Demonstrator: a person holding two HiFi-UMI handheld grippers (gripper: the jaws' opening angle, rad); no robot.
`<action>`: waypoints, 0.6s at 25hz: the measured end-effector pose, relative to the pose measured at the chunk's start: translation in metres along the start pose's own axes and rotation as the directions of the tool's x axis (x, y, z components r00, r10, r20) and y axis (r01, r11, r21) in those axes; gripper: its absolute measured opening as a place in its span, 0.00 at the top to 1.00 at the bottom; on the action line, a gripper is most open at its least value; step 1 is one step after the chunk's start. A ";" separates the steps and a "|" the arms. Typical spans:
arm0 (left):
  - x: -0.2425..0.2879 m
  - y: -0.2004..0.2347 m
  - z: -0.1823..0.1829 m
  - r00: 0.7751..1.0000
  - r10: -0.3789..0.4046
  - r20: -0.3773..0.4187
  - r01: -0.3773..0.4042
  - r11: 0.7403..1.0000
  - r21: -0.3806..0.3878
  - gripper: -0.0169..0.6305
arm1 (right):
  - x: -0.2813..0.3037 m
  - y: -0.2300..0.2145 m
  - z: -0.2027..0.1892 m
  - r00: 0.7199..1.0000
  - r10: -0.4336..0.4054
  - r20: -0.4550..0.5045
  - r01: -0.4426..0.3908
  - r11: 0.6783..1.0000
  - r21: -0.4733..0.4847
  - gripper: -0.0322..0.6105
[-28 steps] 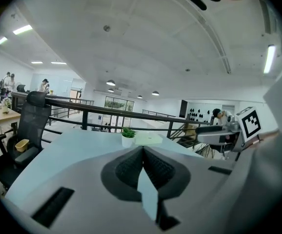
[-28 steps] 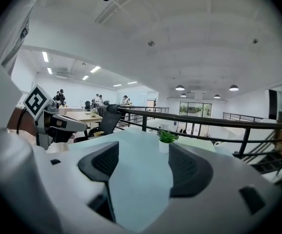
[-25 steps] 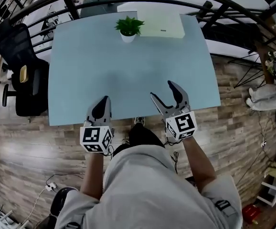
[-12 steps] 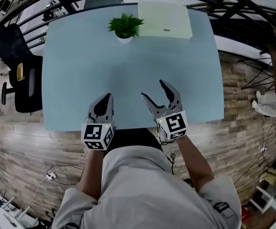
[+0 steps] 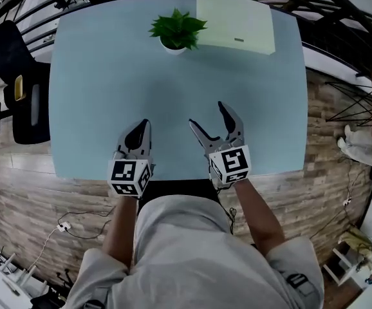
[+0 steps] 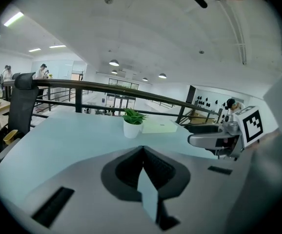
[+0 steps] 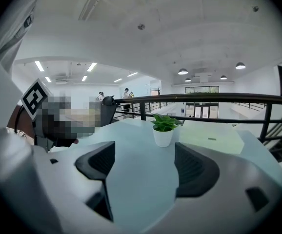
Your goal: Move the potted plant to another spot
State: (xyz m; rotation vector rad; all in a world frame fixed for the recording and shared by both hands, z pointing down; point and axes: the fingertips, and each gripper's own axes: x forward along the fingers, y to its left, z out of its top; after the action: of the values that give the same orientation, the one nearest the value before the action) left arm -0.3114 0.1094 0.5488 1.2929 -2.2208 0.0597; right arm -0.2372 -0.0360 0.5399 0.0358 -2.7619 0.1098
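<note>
The potted plant [image 5: 177, 32] stands upright at the far edge of the counter [image 5: 102, 89], just beside a flat pale box [image 5: 237, 24]. Nothing touches it. As far as the pictures show, the move has not begun: the pot is not grasped or lifted, and no new spot has been chosen.

Both tools hang over the near edge of the counter, well apart from the pot. The left hand-held gripper [image 5: 143, 126] is clenched, its jaws pressed together with nothing in them. The right hand-held gripper [image 5: 208, 116] is released. Its jaws have just been opening wider, and only bare counter shows between them. In the right gripper view the plant stands beyond that gap, roughly in line with it. I judge that the right one is being readied to take the pot.

The whole job is left to do: reach across the counter, close on the white pot, lift it, carry it to a free part of the counter, set it down upright and let go.
</note>
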 end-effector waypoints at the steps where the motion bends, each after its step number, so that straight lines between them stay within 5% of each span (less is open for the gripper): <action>1: 0.006 0.004 0.000 1.000 -0.002 -0.006 0.002 1.000 -0.002 0.95 | 0.007 -0.002 -0.001 1.000 0.001 -0.006 -0.001 1.000 0.005 0.37; 15: 0.091 0.053 -0.006 0.993 -0.077 -0.084 0.073 0.996 -0.052 0.95 | 0.117 -0.027 -0.017 0.996 -0.032 -0.080 0.036 0.998 0.053 0.32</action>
State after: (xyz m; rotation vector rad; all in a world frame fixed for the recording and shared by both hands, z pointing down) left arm -0.3856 0.0680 0.6103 1.3205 -2.0867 0.0319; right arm -0.3382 -0.0629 0.6007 0.0913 -2.6780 0.1733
